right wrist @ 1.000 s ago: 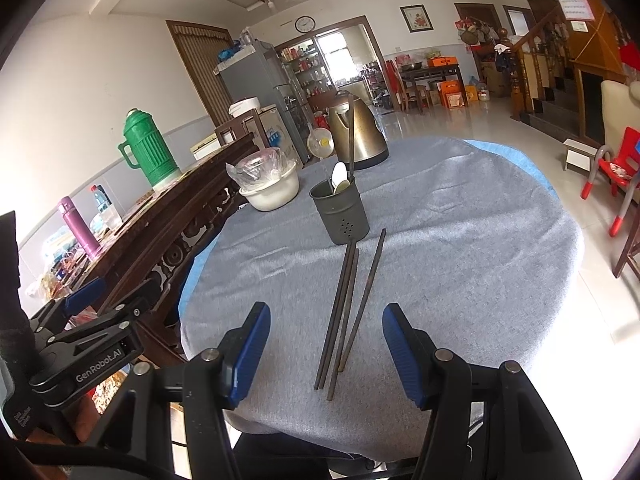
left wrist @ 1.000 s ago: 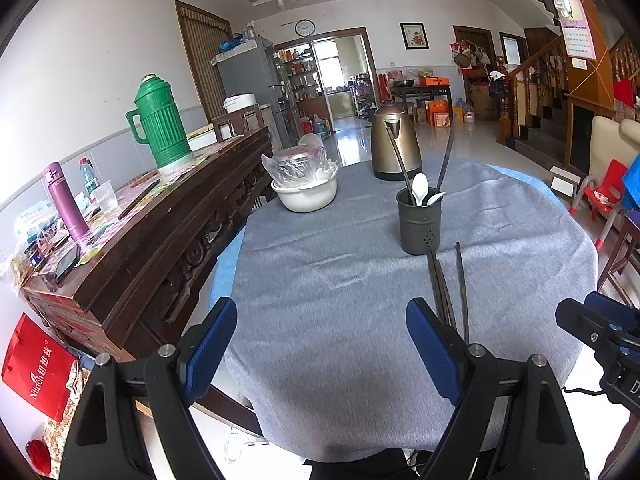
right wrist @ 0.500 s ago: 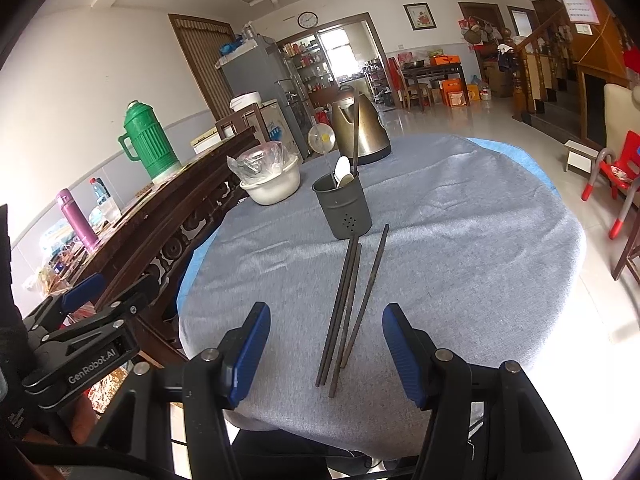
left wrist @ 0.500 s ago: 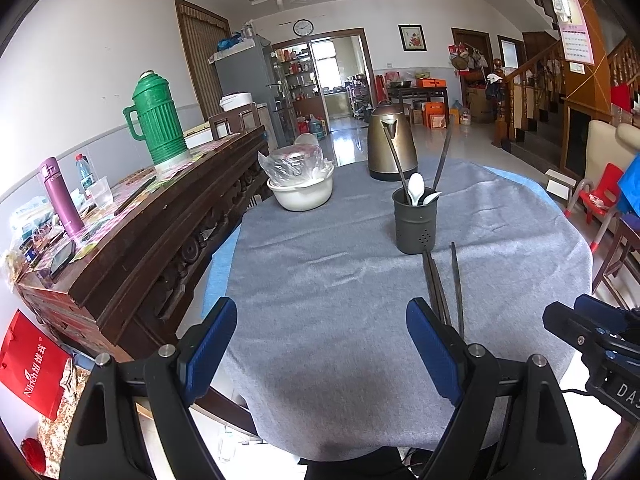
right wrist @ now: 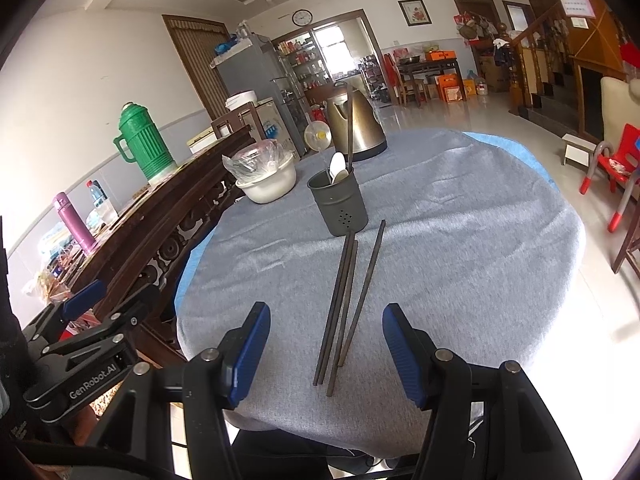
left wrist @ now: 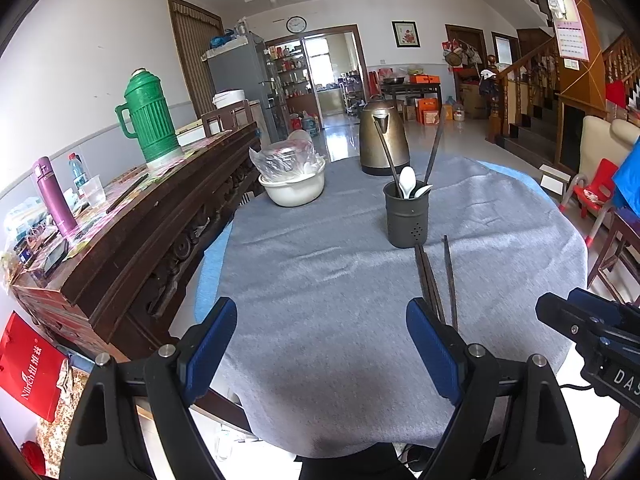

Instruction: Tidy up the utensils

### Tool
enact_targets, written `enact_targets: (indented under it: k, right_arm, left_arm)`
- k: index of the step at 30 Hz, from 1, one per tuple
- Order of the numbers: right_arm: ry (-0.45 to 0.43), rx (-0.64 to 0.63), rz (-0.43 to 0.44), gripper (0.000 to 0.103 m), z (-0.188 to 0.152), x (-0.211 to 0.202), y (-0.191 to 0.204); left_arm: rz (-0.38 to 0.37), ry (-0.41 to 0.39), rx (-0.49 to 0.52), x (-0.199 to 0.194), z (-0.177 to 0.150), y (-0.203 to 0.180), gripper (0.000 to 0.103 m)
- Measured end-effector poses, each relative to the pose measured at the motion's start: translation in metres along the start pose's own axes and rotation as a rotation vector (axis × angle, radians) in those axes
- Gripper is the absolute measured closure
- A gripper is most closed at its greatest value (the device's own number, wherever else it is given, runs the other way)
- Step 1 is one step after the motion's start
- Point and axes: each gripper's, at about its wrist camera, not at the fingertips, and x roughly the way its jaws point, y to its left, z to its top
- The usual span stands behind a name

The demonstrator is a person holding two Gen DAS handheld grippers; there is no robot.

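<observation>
Both tools are held open and empty: the right tool (right wrist: 324,350) just before three chopsticks (right wrist: 348,300), the left tool (left wrist: 322,344) beside them. Behind the chopsticks, the holder (right wrist: 340,206) is seen on the table (right wrist: 460,240), spoons (right wrist: 337,168) inside.

Chopsticks (left wrist: 434,280): near ends hidden behind left gripper's right finger (left wrist: 430,344), at 5 o'clock. Red bag (left wrist: 28,372): cut off at 8 o'clock edge. Calendar (left wrist: 567,20): print too small to read.

Both tools (left wrist: 320,344) (right wrist: 326,344) open, empty
</observation>
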Motion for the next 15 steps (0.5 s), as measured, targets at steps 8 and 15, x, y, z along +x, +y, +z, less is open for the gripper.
enact_targets:
  k: [8, 15]
  right_arm:
    - [0.006, 0.025, -0.019, 0.041, 0.001, 0.005, -0.007]
    - [0.014, 0.051, -0.041, 0.041, 0.008, 0.010, -0.020]
  left_arm:
    - [-0.057, 0.074, -0.029, 0.020, -0.009, 0.001, 0.016]
    - [-0.075, 0.131, -0.054, 0.043, -0.014, -0.002, 0.016]
